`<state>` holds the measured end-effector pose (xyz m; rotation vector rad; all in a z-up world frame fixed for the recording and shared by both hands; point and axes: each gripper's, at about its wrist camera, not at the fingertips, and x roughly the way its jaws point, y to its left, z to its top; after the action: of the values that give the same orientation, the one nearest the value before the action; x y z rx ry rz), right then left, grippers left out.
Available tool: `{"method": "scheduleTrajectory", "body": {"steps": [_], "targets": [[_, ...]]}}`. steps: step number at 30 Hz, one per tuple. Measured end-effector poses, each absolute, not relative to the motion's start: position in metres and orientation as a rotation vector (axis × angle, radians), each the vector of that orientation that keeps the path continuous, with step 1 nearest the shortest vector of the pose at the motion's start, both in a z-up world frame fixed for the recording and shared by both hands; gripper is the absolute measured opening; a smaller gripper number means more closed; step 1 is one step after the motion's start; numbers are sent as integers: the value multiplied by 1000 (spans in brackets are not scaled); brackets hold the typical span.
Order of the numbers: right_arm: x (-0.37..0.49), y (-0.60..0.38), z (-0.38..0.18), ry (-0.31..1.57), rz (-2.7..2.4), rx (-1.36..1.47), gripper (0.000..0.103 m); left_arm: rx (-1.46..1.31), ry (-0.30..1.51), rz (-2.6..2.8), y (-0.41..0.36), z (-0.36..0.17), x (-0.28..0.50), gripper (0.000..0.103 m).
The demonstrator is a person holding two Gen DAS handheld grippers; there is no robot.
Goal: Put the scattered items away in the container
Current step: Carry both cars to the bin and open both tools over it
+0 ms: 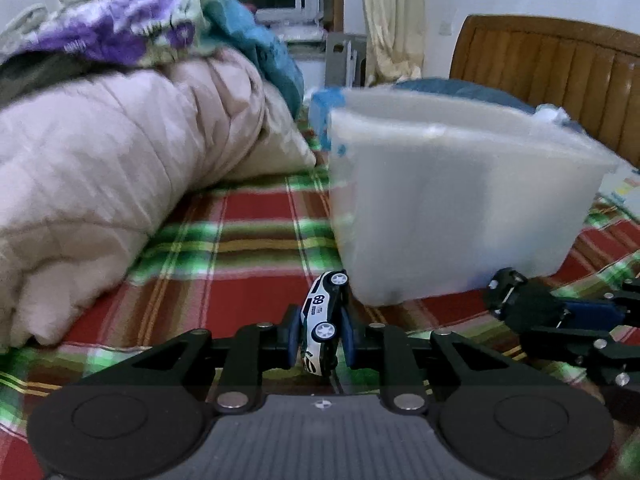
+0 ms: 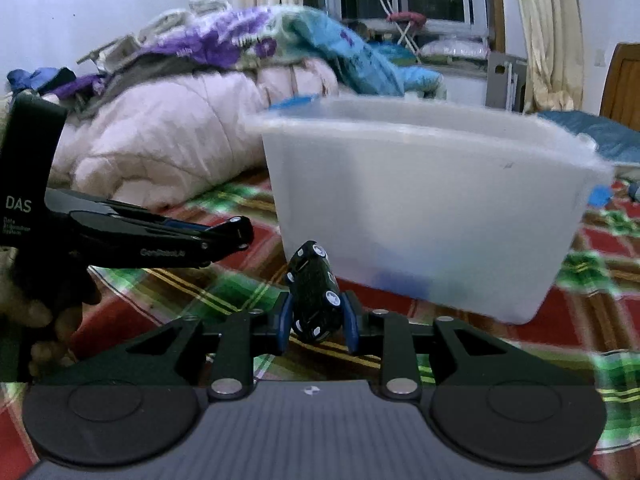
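Note:
My left gripper [image 1: 320, 336] is shut on a white toy car [image 1: 323, 320] marked 69, held on its side just in front of the translucent white plastic container [image 1: 452, 216]. My right gripper [image 2: 316, 320] is shut on a black toy car [image 2: 314, 296], held nose up before the same container [image 2: 424, 208]. The right gripper with its black car [image 1: 505, 288] also shows at the right of the left wrist view. The left gripper [image 2: 236, 232] shows at the left of the right wrist view. Something blue shows faintly through the container wall [image 2: 400, 280].
The container stands on a red and green plaid bedsheet [image 1: 248, 256]. A pink quilt [image 1: 120, 160] with a purple and teal blanket [image 1: 132, 36] on top lies to the left. A wooden headboard [image 1: 560, 68] stands behind the container.

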<state>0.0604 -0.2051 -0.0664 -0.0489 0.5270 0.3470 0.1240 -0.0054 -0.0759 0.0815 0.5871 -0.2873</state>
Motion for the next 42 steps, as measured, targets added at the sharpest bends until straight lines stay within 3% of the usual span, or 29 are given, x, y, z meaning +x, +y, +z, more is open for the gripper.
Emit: {"method": "scheduleTrajectory", "body": {"steps": [12,24,42], "targets": [[27,-236,13,372,326,-36,30,25,498,-295,-2,20,90,24],[54,-270,70,313,249,-72,30,36,418,-284,-41,98,106,25],[155,-293,59,497,179,-93,30,37,574,-236,-92,65,196,25]]}}
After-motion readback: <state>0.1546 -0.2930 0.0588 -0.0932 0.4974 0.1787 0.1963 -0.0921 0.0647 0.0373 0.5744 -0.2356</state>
